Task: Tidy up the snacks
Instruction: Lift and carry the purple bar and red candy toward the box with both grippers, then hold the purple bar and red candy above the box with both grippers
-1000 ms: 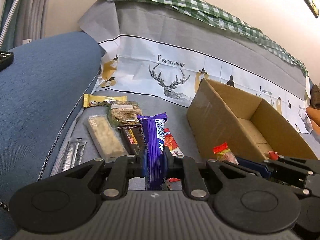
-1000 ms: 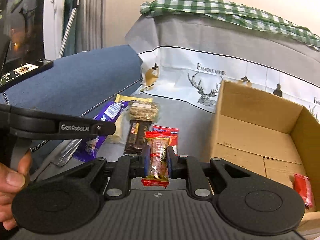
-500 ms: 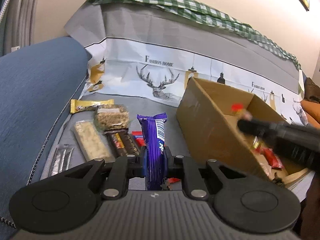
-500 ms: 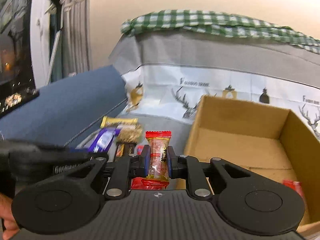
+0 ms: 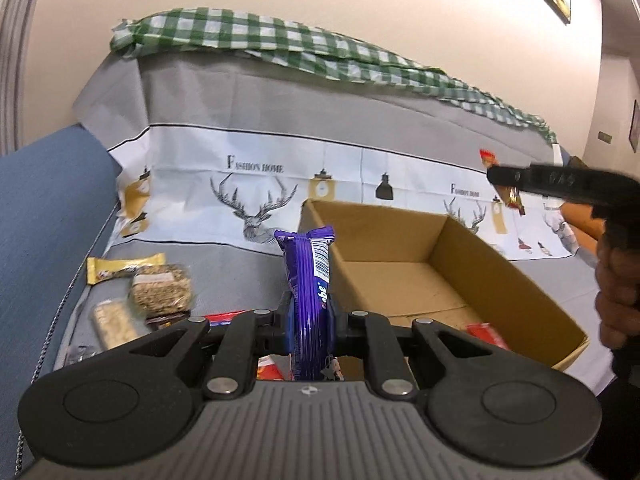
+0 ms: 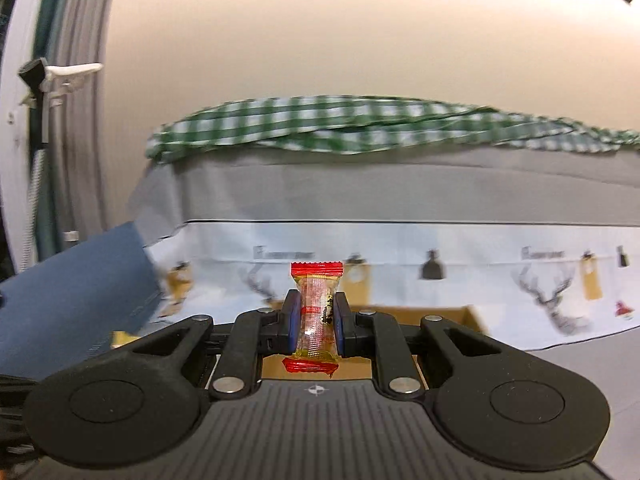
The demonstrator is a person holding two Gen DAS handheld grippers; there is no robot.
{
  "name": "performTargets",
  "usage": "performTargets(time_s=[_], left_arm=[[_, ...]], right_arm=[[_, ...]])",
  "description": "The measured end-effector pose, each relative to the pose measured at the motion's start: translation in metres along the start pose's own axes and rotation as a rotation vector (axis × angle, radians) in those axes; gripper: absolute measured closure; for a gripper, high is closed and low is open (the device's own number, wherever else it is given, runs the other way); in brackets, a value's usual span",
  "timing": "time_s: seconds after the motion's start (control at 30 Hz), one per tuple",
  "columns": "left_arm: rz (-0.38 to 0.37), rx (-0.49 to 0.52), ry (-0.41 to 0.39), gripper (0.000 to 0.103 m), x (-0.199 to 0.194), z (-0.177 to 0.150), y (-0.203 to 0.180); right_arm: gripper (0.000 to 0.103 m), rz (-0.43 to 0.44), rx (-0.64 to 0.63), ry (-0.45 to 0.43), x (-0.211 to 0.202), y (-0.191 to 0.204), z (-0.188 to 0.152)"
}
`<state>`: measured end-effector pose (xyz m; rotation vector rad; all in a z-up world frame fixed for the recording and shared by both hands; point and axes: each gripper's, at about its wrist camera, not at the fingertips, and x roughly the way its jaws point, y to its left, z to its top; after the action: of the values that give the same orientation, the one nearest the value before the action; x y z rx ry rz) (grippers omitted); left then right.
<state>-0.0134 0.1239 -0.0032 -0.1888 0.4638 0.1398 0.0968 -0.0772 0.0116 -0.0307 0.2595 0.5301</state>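
Left wrist view shows the left gripper (image 5: 308,320) with its fingers clamped on a purple snack bar (image 5: 307,280), which stands upright between the pads, its crimped end rising ahead of the fingertips. Gripped at the middle like this, the bar seems ready to be carried across and let fall into the cardboard box (image 5: 532,292), which sits open-topped just ahead and to the right of the fingers. A red packet (image 5: 486,332) already lies on the box floor near the right finger. To the left of the fingers, loose snacks lie unsorted: a yellow bar (image 5: 120,270), a clear pack of seeds or grains (image 5: 160,290) and a pale bar (image 5: 114,320).

The right gripper (image 6: 316,324) is closed on a small red-ended candy packet (image 6: 316,312), pinched at its waist so both ends stick out. The box rim shows just beyond and below its fingertips, so a drop into the box looks likely next.

Everything rests on a sofa under a grey cover printed with deer heads (image 5: 256,204); a green checked cloth (image 5: 280,44) lies along the backrest, a blue armrest (image 5: 44,216) stands left, and a plain cream wall is behind.
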Motion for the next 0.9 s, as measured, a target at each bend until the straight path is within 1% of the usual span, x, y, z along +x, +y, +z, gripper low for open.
performTargets(time_s=[0.1, 0.2, 0.3, 0.37, 0.53, 0.6, 0.7, 0.83, 0.9], left_arm=[[-0.007, -0.001, 0.001, 0.087, 0.001, 0.006, -0.005], [-0.015, -0.004, -0.001, 0.087, 0.002, 0.011, -0.01], [-0.033, -0.015, -0.005, 0.087, 0.003, 0.017, -0.016], [-0.036, -0.007, 0.0, 0.087, 0.008, 0.023, -0.023], [-0.073, -0.033, 0.04, 0.087, 0.037, 0.043, -0.039], [-0.081, -0.034, 0.049, 0.087, 0.05, 0.052, -0.046], [-0.115, -0.024, 0.057, 0.087, 0.072, 0.07, -0.062], [-0.165, 0.031, 0.024, 0.087, 0.087, 0.087, -0.081], [-0.188, 0.046, 0.004, 0.087, 0.092, 0.087, -0.086]], right_arm=[[0.086, -0.046, 0.051, 0.012, 0.003, -0.024, -0.008], [0.086, -0.077, 0.076, 0.056, 0.006, -0.039, -0.016], [0.086, -0.09, 0.095, 0.053, 0.002, -0.048, -0.016], [0.086, -0.095, 0.083, 0.059, 0.003, -0.05, -0.018], [0.086, -0.107, 0.061, 0.058, 0.005, -0.053, -0.018], [0.086, -0.118, 0.069, 0.058, 0.005, -0.057, -0.018], [0.086, -0.135, 0.078, 0.059, 0.005, -0.063, -0.018], [0.086, -0.159, 0.07, 0.073, 0.007, -0.067, -0.02], [0.086, -0.167, 0.063, 0.08, 0.007, -0.069, -0.022]])
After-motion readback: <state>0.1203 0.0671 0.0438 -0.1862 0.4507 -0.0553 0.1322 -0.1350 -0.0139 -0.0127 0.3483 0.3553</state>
